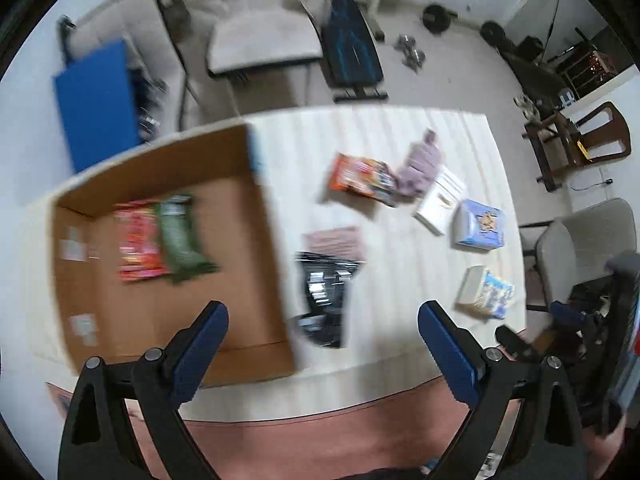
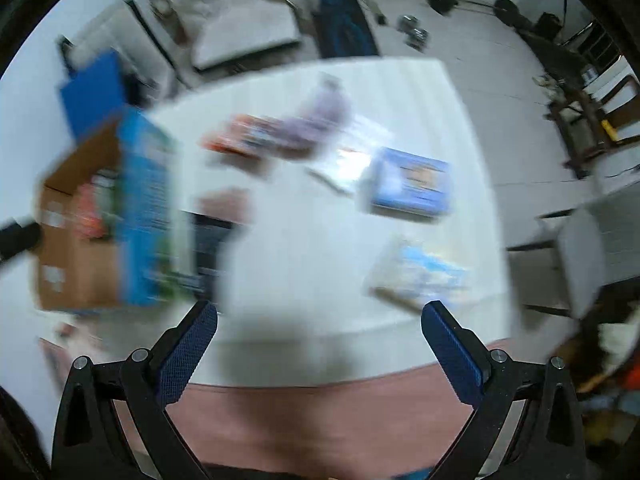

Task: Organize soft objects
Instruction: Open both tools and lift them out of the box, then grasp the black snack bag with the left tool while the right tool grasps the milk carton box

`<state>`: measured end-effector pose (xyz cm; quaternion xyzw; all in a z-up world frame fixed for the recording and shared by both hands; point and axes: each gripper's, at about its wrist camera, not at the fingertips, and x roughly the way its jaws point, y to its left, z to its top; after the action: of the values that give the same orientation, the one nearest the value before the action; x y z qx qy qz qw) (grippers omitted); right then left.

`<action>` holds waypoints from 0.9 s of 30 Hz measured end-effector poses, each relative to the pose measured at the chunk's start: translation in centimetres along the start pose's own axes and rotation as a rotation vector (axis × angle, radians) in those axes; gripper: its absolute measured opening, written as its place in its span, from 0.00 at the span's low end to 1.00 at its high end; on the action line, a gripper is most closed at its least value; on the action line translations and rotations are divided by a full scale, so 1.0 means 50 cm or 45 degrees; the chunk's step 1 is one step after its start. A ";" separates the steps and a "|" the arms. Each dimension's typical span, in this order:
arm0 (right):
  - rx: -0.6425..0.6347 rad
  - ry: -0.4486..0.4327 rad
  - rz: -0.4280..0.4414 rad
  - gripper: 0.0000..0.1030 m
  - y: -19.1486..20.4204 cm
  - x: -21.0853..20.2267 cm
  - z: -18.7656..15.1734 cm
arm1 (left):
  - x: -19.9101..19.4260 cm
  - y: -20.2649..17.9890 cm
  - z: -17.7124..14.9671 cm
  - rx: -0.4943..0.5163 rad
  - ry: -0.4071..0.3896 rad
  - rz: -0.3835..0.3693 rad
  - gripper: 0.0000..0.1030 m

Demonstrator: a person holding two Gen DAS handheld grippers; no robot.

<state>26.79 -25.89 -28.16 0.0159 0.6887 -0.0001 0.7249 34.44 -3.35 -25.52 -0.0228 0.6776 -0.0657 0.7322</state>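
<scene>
Packets lie in two groups on a white tabletop (image 1: 400, 344): some inside a cardboard box (image 1: 256, 264) that fills the left end, the rest loose to its right. In the box, a red packet (image 1: 138, 240) and a green packet (image 1: 180, 236) lie side by side, touching, toward the far wall. Just outside the box's right wall a black packet (image 1: 324, 300) lies flat, its far end tucked under a pink packet (image 1: 336, 240). Farther back, an orange packet (image 1: 360, 178) touches a mauve packet (image 1: 420, 164). Right of those a white packet (image 1: 438, 202) sits beside a blue packet (image 1: 480, 224), and nearer the right front corner lies a pale packet with blue print (image 1: 486, 292).

Both views are blurred, the right wrist view more so. There the box (image 2: 76, 256) shows a blue printed side, and the blue packet (image 2: 408, 184) and the pale one (image 2: 420, 272) are smeared but recognisable.

The left gripper (image 1: 322, 340) hangs above the front edge between the box and the black packet, jaws wide apart, holding nothing. The right gripper (image 2: 320, 340) hovers over the bare front middle of the tabletop, jaws likewise spread and empty.

Beyond the far edge stand a grey chair (image 1: 264, 40), a dark bench (image 1: 352, 48) and a blue board (image 1: 96, 108); a wooden chair (image 1: 592, 136) stands off the right side.
</scene>
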 end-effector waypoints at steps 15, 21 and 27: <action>-0.565 0.317 -0.180 0.99 -0.125 0.323 0.046 | 0.324 -0.120 -0.044 0.016 0.335 0.308 0.95; -0.536 0.379 -0.125 0.76 -0.130 0.372 0.059 | 0.392 -0.144 -0.056 0.140 0.376 0.514 0.95; -0.386 0.419 -0.036 0.68 -0.165 0.382 0.064 | 0.435 -0.151 -0.069 0.137 0.432 0.517 0.95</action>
<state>30.80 -33.79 -47.26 -0.1030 0.7900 0.0957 0.5967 32.12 -13.41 -46.37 0.1640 0.7767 0.0436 0.6066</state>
